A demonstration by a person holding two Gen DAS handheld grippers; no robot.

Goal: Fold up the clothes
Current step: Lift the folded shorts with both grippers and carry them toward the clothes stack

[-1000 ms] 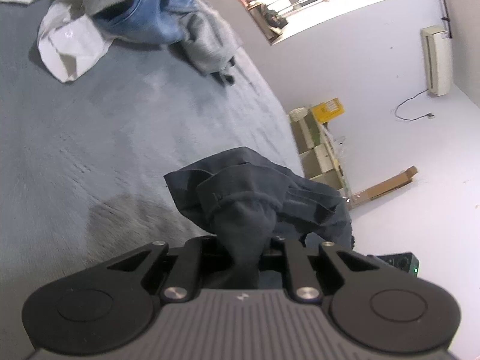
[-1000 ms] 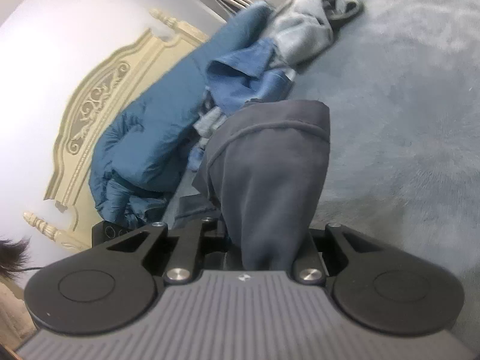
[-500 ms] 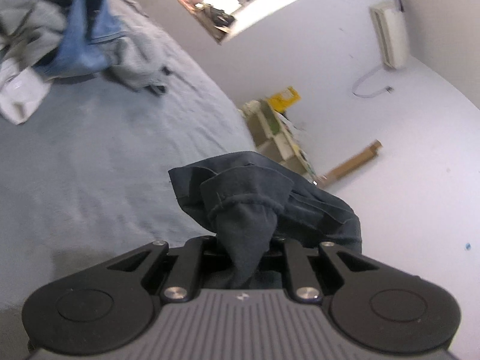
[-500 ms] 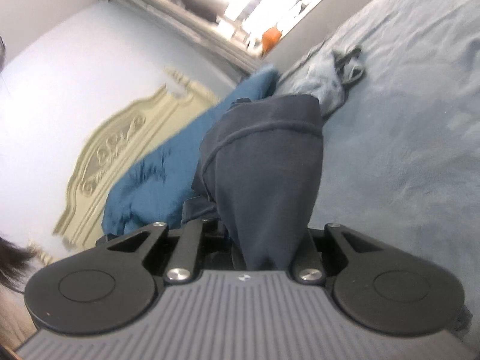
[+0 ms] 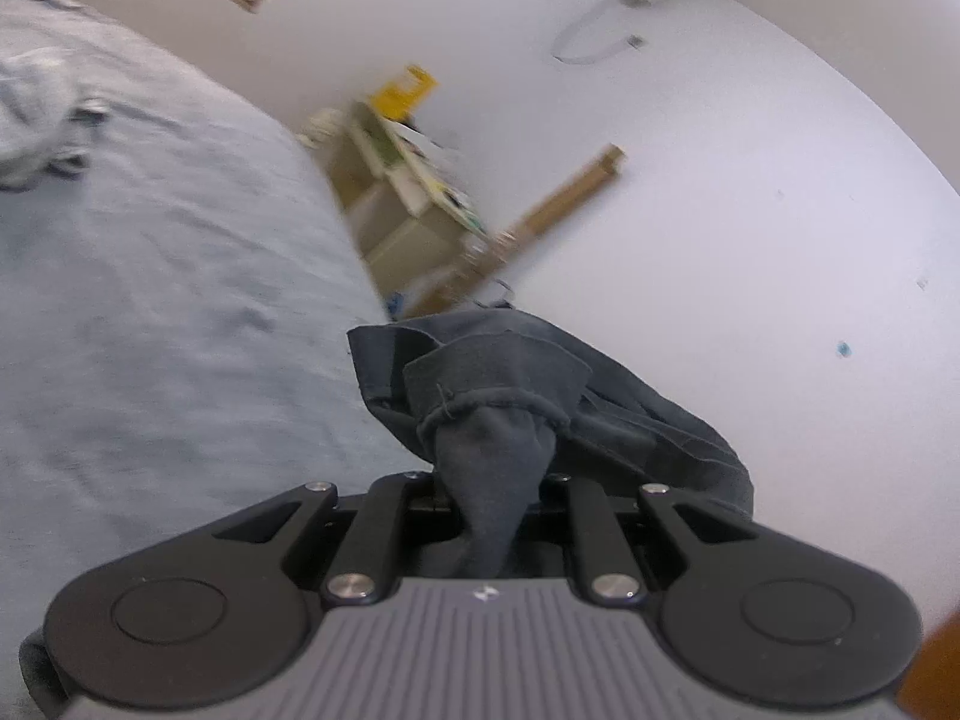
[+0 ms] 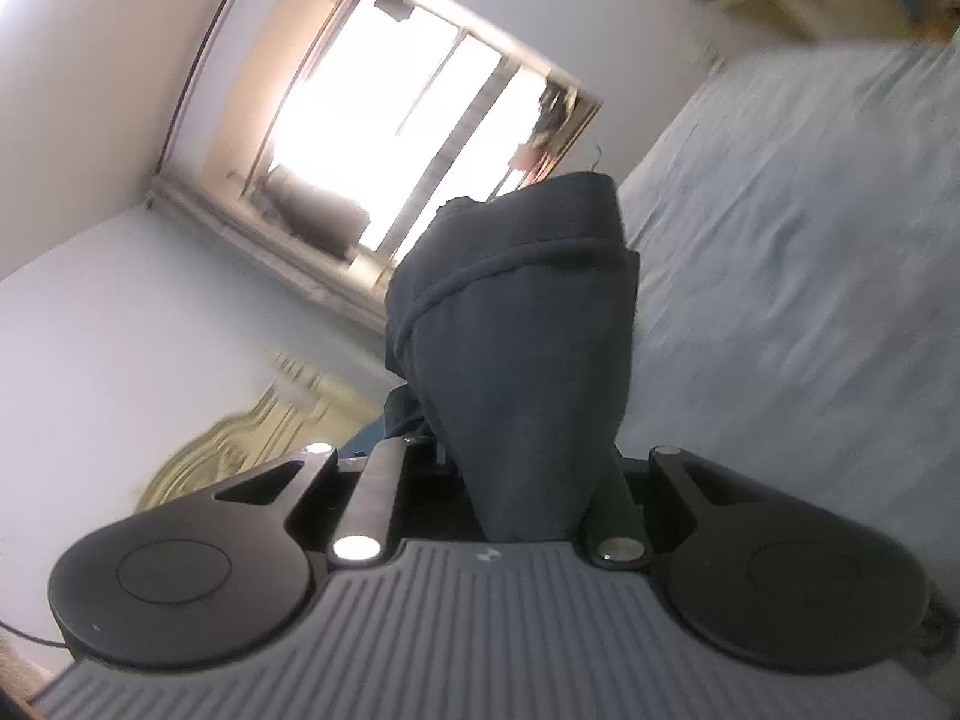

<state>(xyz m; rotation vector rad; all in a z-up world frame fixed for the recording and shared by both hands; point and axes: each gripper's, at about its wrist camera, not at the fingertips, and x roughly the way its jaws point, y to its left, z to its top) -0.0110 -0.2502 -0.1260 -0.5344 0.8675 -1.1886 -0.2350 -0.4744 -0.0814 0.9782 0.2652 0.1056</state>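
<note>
A dark navy garment (image 5: 510,396) is bunched up between the jaws of my left gripper (image 5: 489,504), which is shut on it, held up above the grey-blue bed (image 5: 150,300). Its hemmed edge folds over in front of the camera and the fingertips are hidden under the cloth. In the right wrist view another part of the same dark garment (image 6: 528,336) stands up from my right gripper (image 6: 528,498), which is shut on it too. The cloth covers both of that gripper's fingers.
A pile of grey clothes (image 5: 30,114) lies at the far left of the bed. Beyond the bed's edge stand shelves with boxes (image 5: 408,192) against a white wall. The right wrist view shows a bright window (image 6: 408,126), a carved headboard (image 6: 240,444) and the bed surface (image 6: 810,270).
Both grippers have risen and swung with the dark garment held. The bed and clothes pile have dropped away in both views; the wall and window now fill more of them.
</note>
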